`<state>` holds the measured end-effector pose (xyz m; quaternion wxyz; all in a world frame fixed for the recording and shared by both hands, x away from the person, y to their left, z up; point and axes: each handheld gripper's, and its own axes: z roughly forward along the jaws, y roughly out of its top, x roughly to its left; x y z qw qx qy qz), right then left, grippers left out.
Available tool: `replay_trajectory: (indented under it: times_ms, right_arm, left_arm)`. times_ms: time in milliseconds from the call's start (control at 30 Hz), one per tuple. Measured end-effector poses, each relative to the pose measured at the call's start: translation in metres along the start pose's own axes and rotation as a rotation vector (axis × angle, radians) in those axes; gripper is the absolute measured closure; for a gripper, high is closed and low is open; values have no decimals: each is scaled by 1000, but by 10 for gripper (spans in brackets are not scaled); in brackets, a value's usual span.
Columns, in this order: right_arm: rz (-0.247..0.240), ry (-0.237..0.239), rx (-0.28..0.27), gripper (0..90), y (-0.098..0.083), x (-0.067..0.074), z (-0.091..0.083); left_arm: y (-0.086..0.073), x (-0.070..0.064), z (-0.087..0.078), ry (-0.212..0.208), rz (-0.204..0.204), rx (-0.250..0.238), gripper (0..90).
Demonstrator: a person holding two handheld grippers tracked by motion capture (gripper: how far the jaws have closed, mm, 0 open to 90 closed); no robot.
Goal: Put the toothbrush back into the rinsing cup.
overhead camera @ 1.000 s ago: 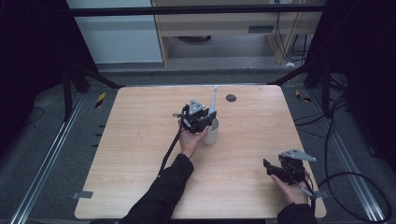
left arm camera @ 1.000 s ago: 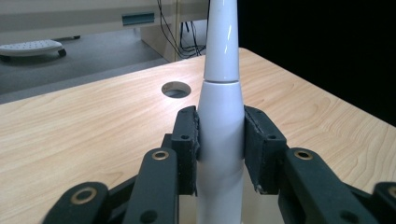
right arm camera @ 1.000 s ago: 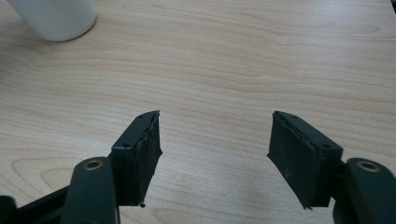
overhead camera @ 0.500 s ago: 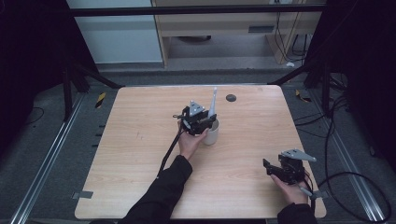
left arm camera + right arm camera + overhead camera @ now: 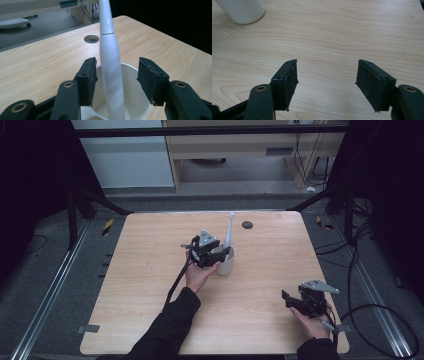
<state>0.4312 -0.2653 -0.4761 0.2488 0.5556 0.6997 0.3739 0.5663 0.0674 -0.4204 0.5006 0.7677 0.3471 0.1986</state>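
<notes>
item: white toothbrush (image 5: 110,75) standing tilted in white cup (image 5: 226,263), centre of the surface (image 5: 150,320). left gripper (image 5: 117,77): jaws just opening, apart around the handle, pads clear. right gripper (image 5: 327,82): jaws apart, empty, lower right. advice: withdraw straight back without nudging handle or rim.

A light wooden table (image 5: 150,285) with rounded corners stands on grey carpet (image 5: 45,285). A round dark hole (image 5: 247,224) sits near its far edge. Metal rails (image 5: 50,295) run along the floor on both sides. Behind stand a pale cabinet (image 5: 125,155) and a beige desk (image 5: 235,145), with cables (image 5: 360,270) trailing across the floor at right. The surroundings are dark.
</notes>
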Motion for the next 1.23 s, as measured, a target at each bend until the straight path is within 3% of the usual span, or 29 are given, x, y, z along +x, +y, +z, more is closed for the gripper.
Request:
replay_trajectory:
  times_ms: [200, 400, 533, 900, 1233]
  right_arm:
    - [1, -2, -4, 325, 0, 0, -2]
    - [2, -5, -4, 314, -1, -1, -2]
    - [-2, -9, -6, 303, -1, -1, -2]
    - [0, -15, 7, 262, -4, -2, -1]
    - [-23, -17, 14, 213, -5, 1, 2]
  left_arm:
    - [-1, -2, -29, -12, 43, 33, 435]
    - [-16, 1, -57, 17, 90, 87, 398]
    - [-25, 6, -72, 23, 77, 84, 369]
    - [-63, 21, -113, 69, 83, 137, 330]
    - [-102, 47, -148, 121, 4, 195, 312]
